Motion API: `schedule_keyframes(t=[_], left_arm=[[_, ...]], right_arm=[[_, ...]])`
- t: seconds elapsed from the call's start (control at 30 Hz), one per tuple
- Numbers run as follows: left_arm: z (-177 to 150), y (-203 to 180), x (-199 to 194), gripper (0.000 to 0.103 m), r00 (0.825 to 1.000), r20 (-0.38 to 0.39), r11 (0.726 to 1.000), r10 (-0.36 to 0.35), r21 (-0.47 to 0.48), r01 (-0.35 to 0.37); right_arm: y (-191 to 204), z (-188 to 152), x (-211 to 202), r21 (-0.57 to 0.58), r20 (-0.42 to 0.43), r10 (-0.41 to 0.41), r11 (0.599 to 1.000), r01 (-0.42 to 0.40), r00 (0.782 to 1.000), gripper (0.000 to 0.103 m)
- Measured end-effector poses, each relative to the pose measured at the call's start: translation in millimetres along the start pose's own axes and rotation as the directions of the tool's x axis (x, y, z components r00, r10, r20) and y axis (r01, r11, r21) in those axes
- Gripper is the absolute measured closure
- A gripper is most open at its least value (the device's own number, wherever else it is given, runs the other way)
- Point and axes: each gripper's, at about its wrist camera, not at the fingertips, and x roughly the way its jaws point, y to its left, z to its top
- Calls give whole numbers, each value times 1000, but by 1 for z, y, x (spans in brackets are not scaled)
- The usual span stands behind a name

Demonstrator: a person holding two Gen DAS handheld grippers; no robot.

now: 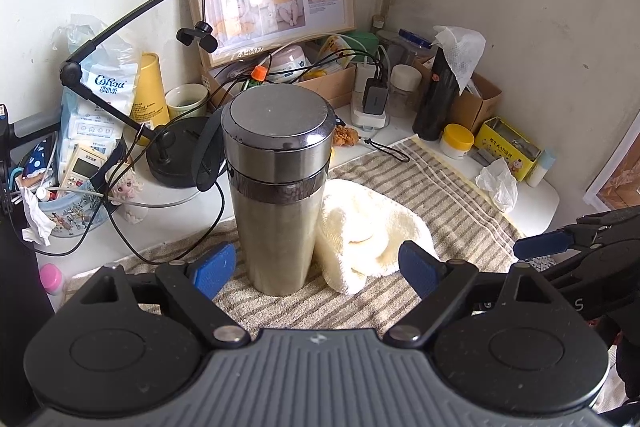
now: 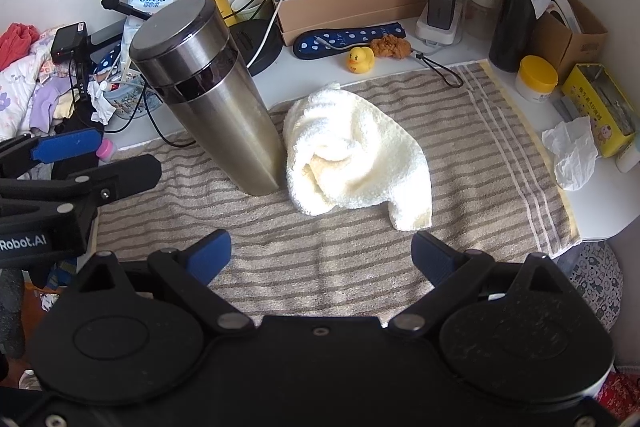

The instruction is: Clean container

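Observation:
A steel flask with its lid on stands upright on a striped towel; it also shows in the right wrist view. A crumpled cream cloth lies right beside it, also in the right wrist view. My left gripper is open and empty, just in front of the flask's base. My right gripper is open and empty, a little in front of the cloth. Each gripper shows at the edge of the other's view.
A black lamp stand, cables, a cardboard box, a charger, a dark bottle with tissue, a yellow-lidded jar, a yellow tin, a rubber duck and crumpled tissue crowd the towel's far and right sides.

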Motion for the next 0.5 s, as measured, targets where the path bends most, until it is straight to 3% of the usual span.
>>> schedule_keyframes(t=[0.5], left_arm=[[3, 2, 5, 14, 1000, -12, 1000, 2, -14, -2]], right_arm=[[1, 2, 3, 32, -8, -8, 999, 8, 1000, 6]])
